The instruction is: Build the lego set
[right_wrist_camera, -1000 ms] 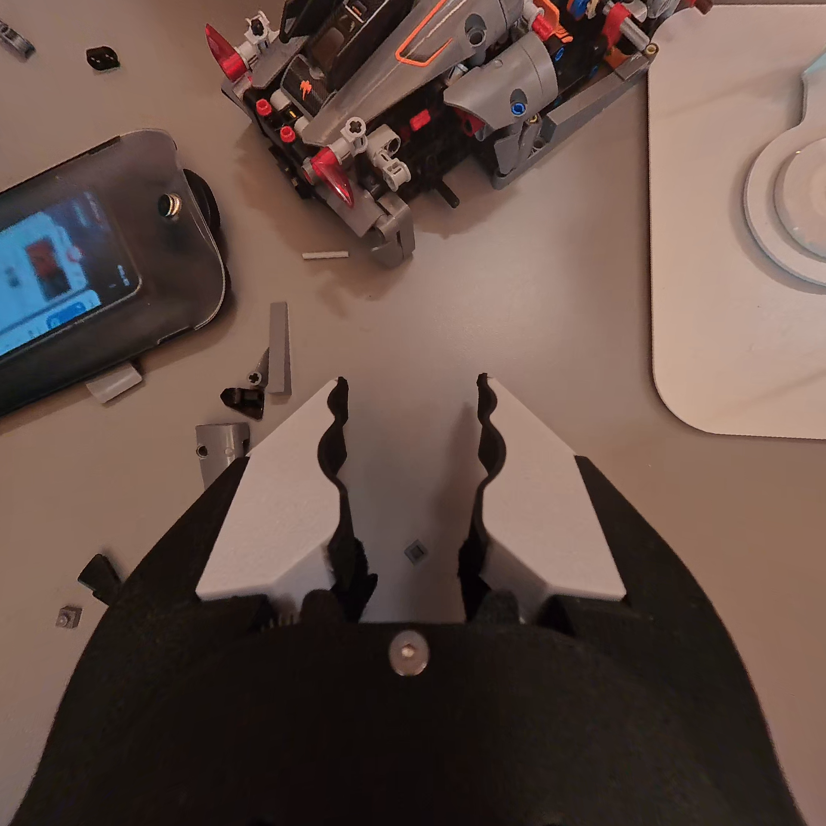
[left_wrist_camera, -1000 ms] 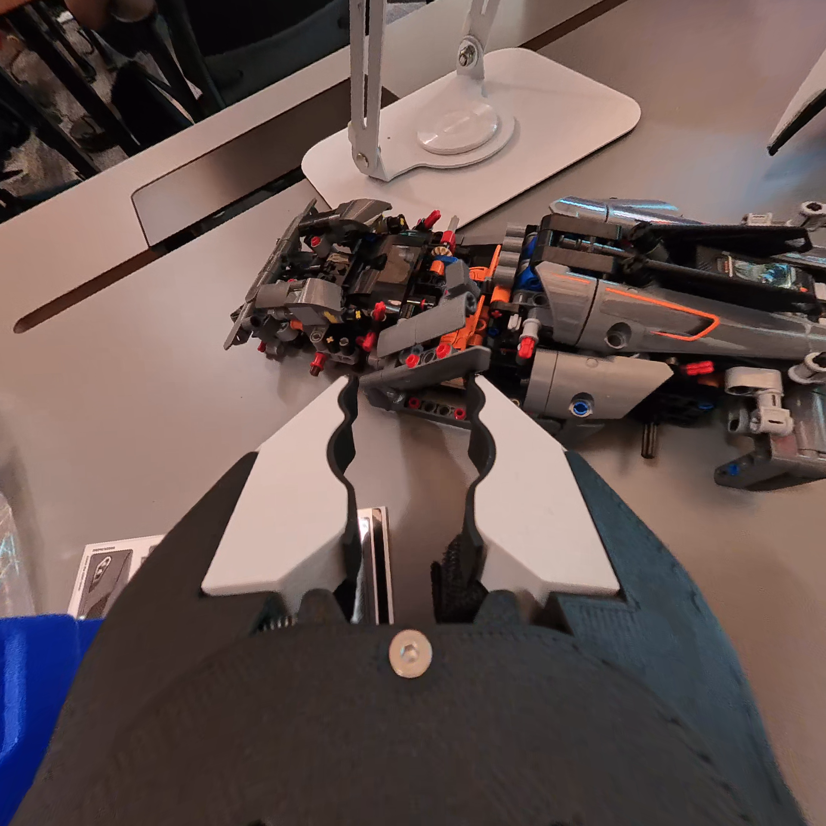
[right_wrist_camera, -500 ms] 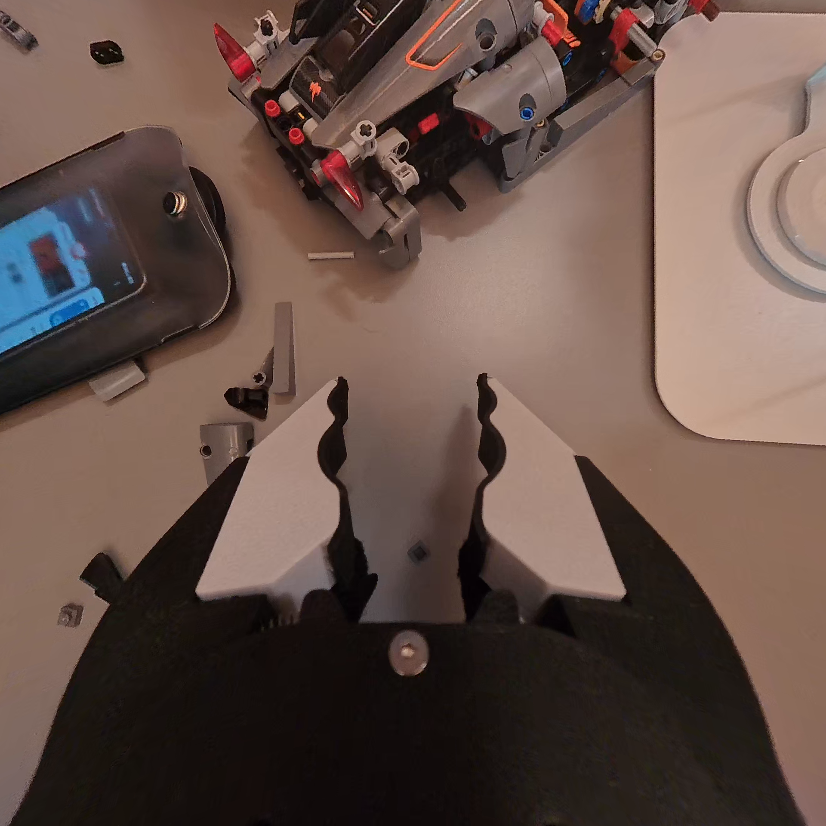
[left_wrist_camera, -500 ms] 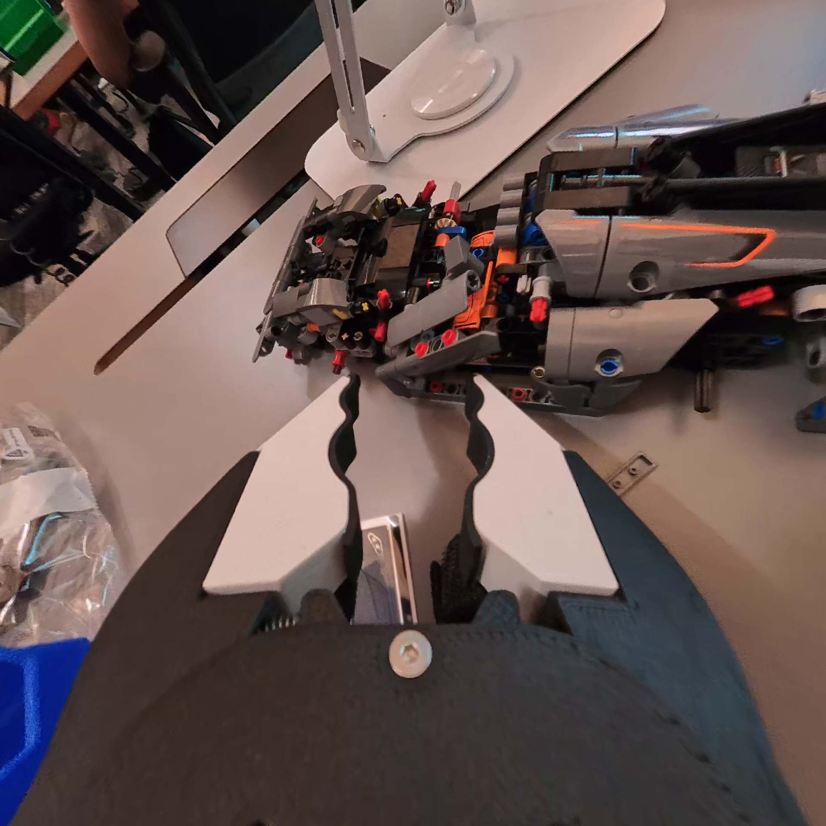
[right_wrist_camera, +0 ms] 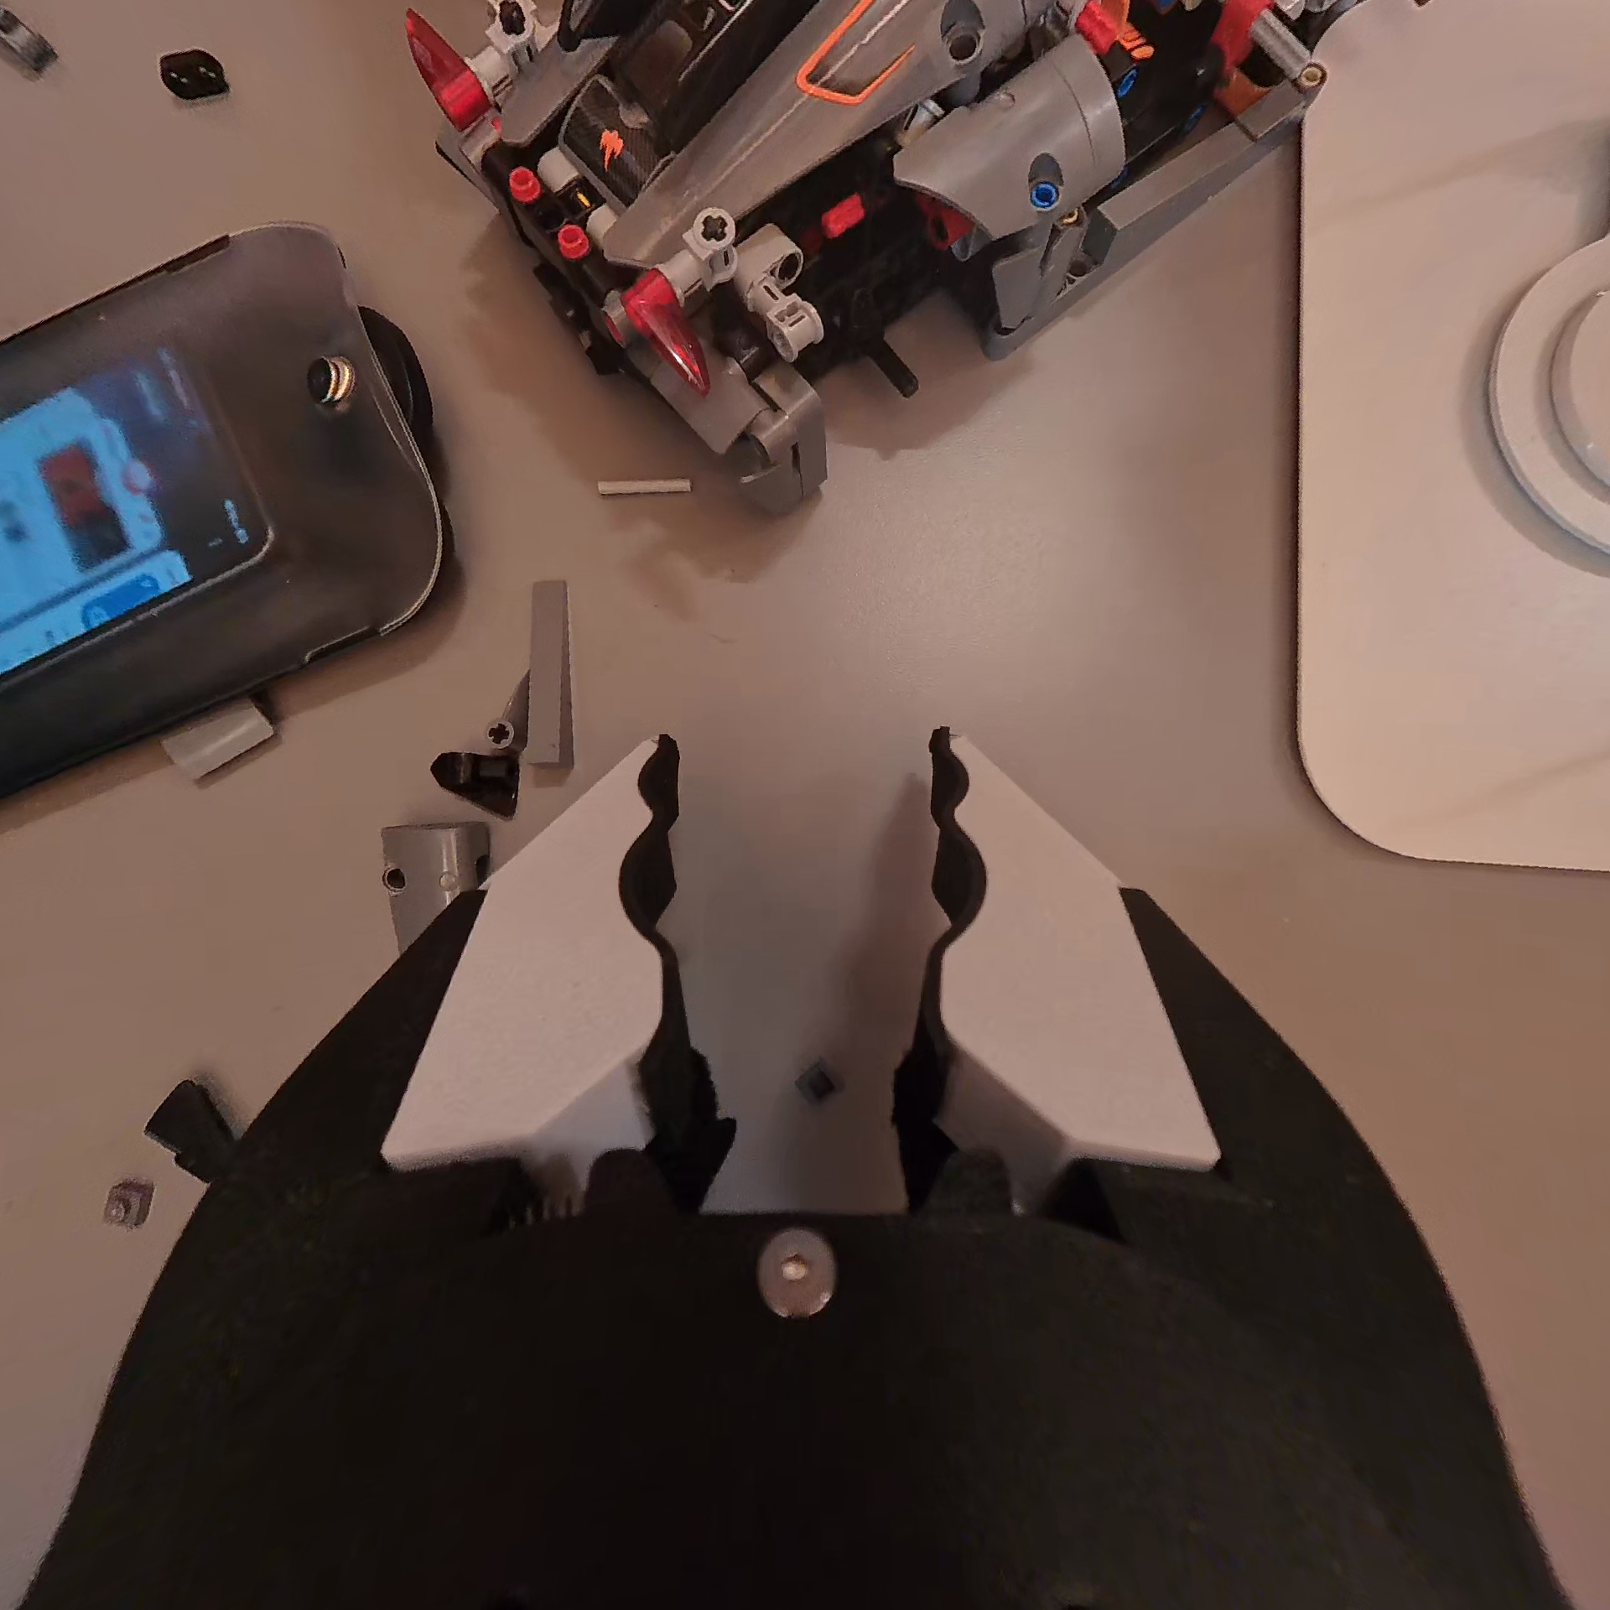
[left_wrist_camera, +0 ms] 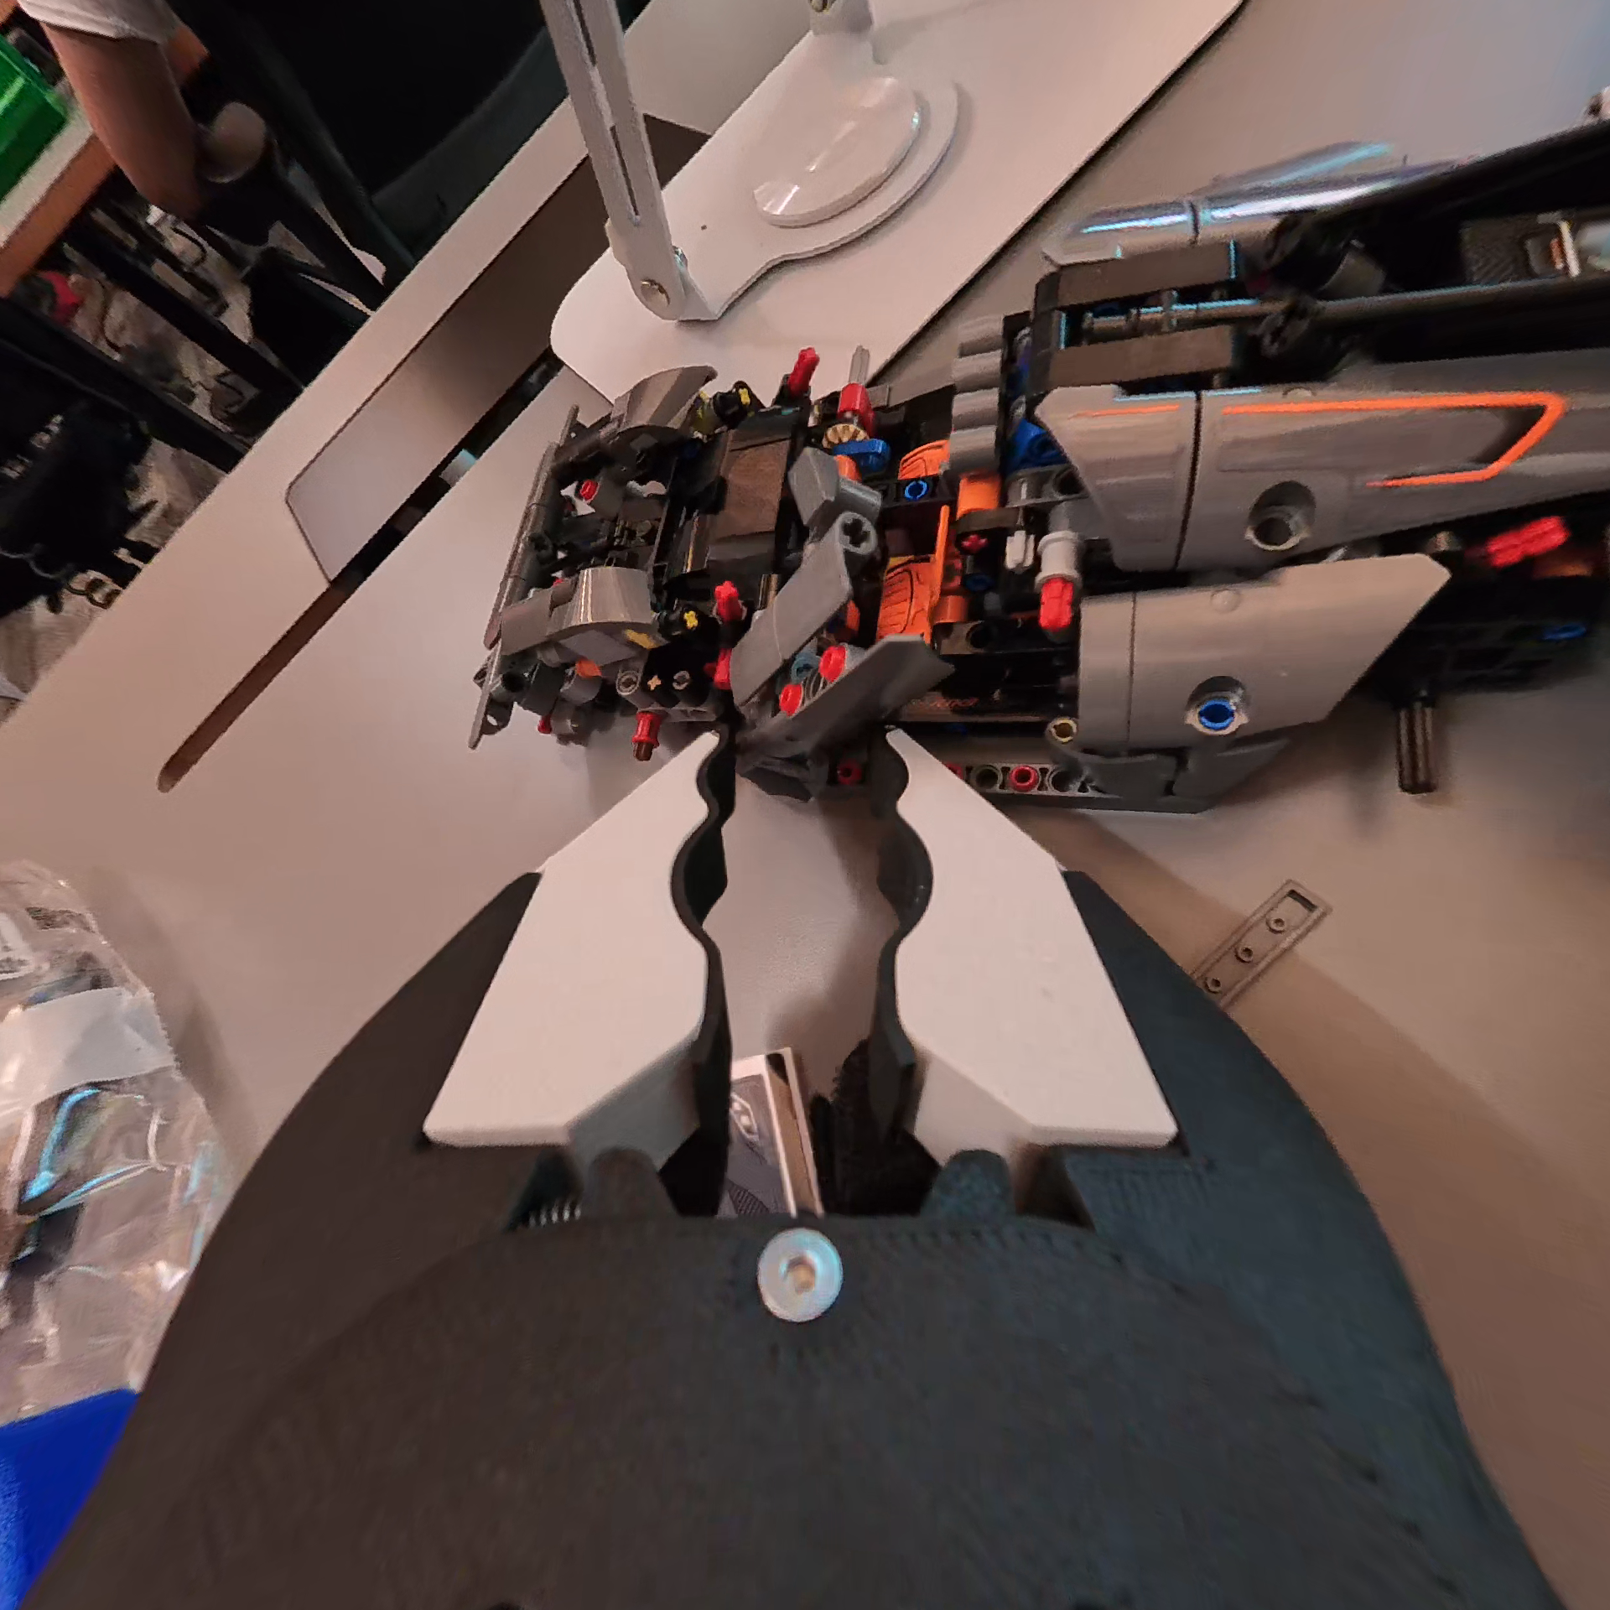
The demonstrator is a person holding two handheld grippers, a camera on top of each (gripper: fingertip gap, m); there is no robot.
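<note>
Against the near edge of the lego car (left_wrist_camera: pixel 1002 566), the left claw (left_wrist_camera: pixel 806 758) has pushed in over the last second, its fingers wide, now straddling a grey sloped panel (left_wrist_camera: pixel 836 697), not yet pinching. The right claw (right_wrist_camera: pixel 801 740) has stayed wide and empty over bare table (right_wrist_camera: pixel 1002 610), loose grey pieces (right_wrist_camera: pixel 549 679) left of it. A grip to steady the car looks imminent.

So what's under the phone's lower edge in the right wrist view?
A light grey lego piece sticks out from beneath the phone, and a dark round object shows at its right side. How far either reaches underneath is covered by the phone.
</note>
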